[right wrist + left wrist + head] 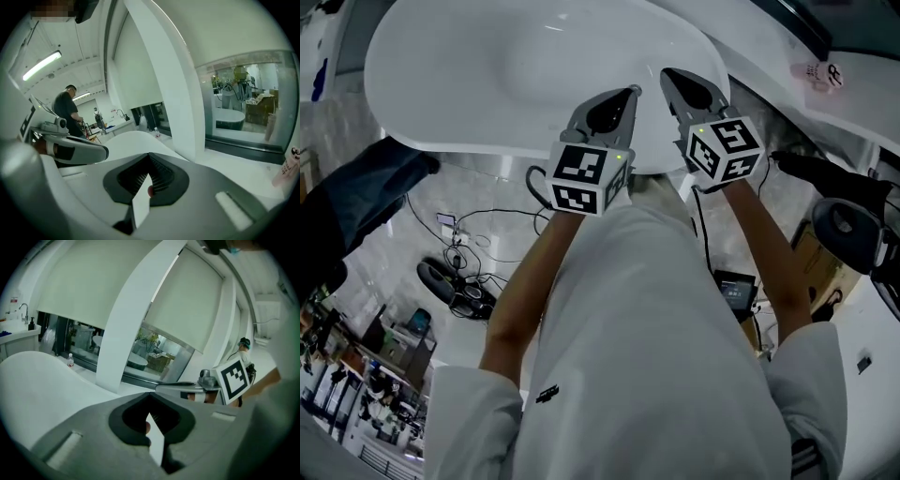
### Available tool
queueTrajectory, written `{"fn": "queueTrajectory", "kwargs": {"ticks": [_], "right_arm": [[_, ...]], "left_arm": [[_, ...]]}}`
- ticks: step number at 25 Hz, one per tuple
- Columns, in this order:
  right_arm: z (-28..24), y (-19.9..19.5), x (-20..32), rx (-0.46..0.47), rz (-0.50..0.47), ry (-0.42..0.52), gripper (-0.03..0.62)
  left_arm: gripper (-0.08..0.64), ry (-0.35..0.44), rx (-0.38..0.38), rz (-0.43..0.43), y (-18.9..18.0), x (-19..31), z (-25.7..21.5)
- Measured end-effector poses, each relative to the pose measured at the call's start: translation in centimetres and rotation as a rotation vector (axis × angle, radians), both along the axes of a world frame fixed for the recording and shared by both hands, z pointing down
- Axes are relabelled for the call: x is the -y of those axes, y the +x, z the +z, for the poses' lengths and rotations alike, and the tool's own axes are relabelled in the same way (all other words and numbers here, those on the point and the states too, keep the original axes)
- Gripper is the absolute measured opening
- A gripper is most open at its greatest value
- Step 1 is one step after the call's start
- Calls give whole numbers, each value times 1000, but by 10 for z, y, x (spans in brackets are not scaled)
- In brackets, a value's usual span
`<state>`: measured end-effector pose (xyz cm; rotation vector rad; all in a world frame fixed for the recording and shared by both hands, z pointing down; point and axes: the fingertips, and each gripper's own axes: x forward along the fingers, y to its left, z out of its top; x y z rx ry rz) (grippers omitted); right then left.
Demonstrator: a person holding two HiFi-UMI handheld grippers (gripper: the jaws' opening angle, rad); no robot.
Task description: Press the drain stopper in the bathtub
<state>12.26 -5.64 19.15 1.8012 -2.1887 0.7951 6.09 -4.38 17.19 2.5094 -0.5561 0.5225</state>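
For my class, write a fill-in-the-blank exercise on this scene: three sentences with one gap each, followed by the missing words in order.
1. The left gripper and the right gripper are held side by side at the rim of the smooth white oval ____.
2. The jaws of both grippers are ____, with nothing between them.
3. The marker cube on the left gripper bears black and ____ squares.

Missing words: bathtub; shut; white.

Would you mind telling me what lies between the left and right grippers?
Nothing lies between the left gripper and the right gripper. In the head view, only the bare white surface of the bathtub shows behind the gap.
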Motion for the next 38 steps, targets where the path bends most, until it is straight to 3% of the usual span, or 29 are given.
{"fn": "queueTrajectory", "kwargs": {"ticks": [5,13,21,26,32,38], "right_arm": [[-40,-17,-10,-24,-20,48,5],[-121,-43,-31,-34,-38,204,5],[-177,-75,-52,-59,-95,305,5],[-194,-87,-66,-39,-83,322,5],[-207,-103,-69,-21,-107,352,5],[-206,-97,-70,-70,-111,337,4]], "left_arm": [[-1,35,-59,-2,-19,-5,-46],[0,135,-91,-16,-59,-18,-108],[-1,167,-127,-22,-66,-25,-145],[0,248,-113,-7,-74,-26,-169],[0,248,-153,-71,-77,-25,-183],[0,272,-129,-31,-60,-38,-174]]}}
